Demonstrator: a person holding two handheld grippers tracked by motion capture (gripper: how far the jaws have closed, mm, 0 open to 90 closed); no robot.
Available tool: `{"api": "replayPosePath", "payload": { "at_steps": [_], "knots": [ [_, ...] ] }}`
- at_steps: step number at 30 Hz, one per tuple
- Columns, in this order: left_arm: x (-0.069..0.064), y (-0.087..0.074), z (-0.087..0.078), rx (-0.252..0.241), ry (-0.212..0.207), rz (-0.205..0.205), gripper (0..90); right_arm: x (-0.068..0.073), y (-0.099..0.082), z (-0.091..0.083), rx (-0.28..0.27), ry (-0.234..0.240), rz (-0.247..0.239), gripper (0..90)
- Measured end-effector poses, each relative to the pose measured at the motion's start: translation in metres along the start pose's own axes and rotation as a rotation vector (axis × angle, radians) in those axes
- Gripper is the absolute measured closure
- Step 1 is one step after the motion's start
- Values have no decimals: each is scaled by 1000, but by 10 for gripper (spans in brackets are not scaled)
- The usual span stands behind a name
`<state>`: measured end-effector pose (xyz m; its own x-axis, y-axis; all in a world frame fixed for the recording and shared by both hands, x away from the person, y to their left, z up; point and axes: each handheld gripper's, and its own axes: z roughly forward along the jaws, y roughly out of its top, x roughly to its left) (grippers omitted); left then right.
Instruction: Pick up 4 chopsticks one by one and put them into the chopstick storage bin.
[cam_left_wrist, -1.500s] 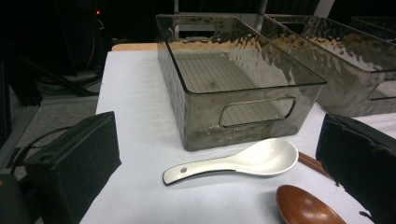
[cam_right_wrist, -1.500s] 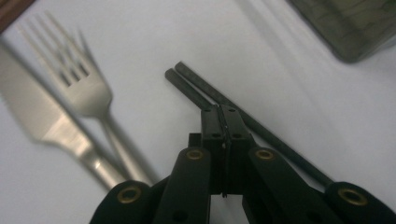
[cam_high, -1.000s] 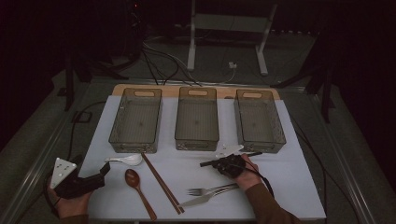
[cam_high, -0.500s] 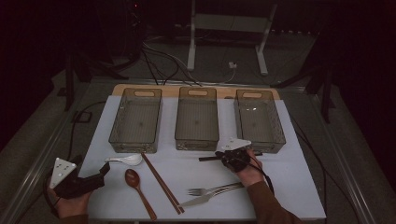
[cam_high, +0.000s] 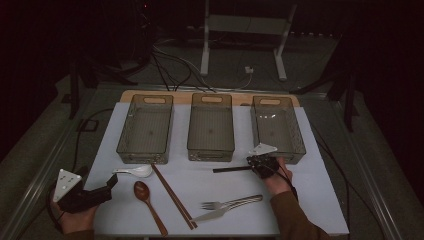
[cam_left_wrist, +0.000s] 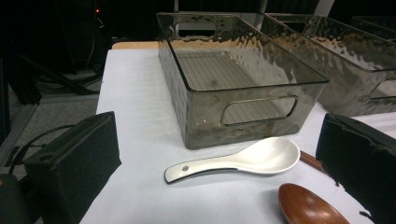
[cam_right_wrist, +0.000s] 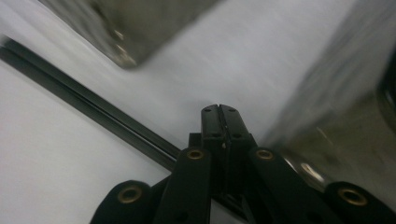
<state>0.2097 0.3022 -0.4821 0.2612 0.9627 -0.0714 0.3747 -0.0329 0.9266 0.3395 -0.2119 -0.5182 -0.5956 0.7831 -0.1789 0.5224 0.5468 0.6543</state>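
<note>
Left fingers (cam_left_wrist: 70, 163) of mine stand wide apart, low on the bench (cam_high: 310, 200). The white spoon (cam_left_wrist: 243, 161) lies flat out in front, between them but not touching. My left hand (cam_high: 75, 220) rests at the near left corner. Right fingers (cam_right_wrist: 219, 135) are pressed together on a black stick (cam_high: 231, 170), which pokes out level to the left, just before the right tray (cam_high: 300, 145). The high view shows the whole stick; the right gripper view is blurry and cuts it off.

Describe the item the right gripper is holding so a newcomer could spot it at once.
Start at the three clear bins across the white mat. In front of the gap between the middle and right bins, the right gripper is shut on black chopsticks, which stick out level toward the left. They are the only black utensil; the other pair is reddish-brown.
</note>
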Motion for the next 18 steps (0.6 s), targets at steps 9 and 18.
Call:
{"api": "replayPosePath", "payload": {
  "at_steps": [9,18],
  "knots": [
    [-1,0,1,2,-3,2,7,-3,-10,-6,37,8,7,900],
    [-1,0,1,4,-2,1,7,-7,-22,-18,63,-32,-32,900]
  ]
}}
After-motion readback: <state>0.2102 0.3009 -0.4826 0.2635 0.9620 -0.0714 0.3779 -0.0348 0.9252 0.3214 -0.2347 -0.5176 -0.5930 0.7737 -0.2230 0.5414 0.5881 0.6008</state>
